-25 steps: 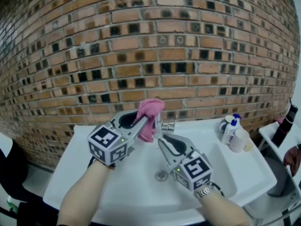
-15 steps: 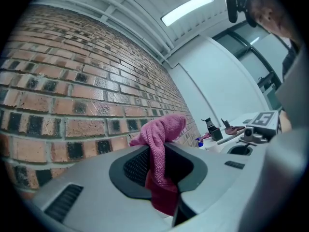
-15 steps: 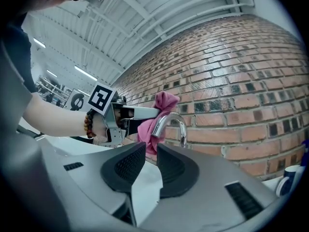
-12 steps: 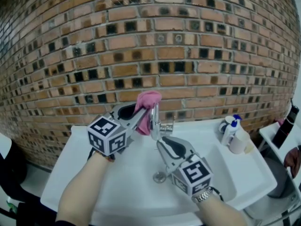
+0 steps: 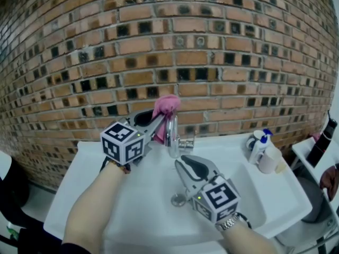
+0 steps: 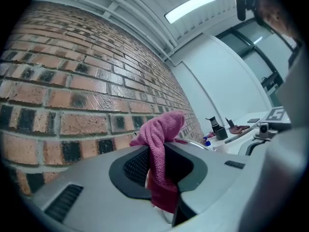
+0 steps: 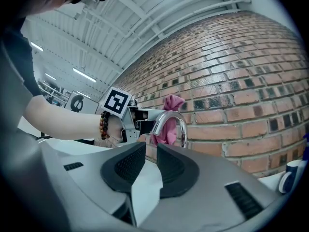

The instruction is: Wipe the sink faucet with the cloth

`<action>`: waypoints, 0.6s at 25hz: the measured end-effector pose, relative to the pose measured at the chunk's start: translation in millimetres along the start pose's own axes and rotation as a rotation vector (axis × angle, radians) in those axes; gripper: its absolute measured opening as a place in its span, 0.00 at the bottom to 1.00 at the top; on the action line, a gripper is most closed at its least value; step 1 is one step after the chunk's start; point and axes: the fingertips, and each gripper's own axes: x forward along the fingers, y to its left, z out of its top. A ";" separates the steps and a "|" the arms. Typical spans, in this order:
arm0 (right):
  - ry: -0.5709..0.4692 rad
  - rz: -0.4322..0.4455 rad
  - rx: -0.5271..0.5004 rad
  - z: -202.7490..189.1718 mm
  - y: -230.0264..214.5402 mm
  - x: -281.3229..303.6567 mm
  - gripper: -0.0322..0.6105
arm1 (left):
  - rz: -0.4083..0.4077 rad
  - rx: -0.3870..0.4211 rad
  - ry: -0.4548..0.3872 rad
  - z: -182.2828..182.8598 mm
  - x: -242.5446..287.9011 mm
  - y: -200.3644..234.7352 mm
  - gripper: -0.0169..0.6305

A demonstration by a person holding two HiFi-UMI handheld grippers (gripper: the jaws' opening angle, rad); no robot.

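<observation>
The only print in view is the black-and-white square pattern on each gripper's cube (image 5: 123, 144). The label on the white, blue-capped bottle (image 5: 258, 144) at the sink's right is too small to read. The left gripper (image 5: 160, 121) is clamped on a pink, nubbly cloth (image 5: 166, 106). The cloth bunches above the grey jaws and hangs between their ribbed black pads. It sits just beside the top of the faucet (image 5: 171, 135), a shiny chrome arch at the back of the smooth white sink (image 5: 79, 194). Behind is a wall (image 5: 222, 62) of rough brown brick with dark square insets. The right gripper (image 5: 184, 164) hovers over the basin in front of the faucet, its jaws a little apart and empty.
</observation>
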 end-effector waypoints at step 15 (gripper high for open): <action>0.001 -0.006 0.003 1.8 -1.8 1.7 0.18 | 0.009 -0.011 0.053 -24.3 31.9 22.6 0.14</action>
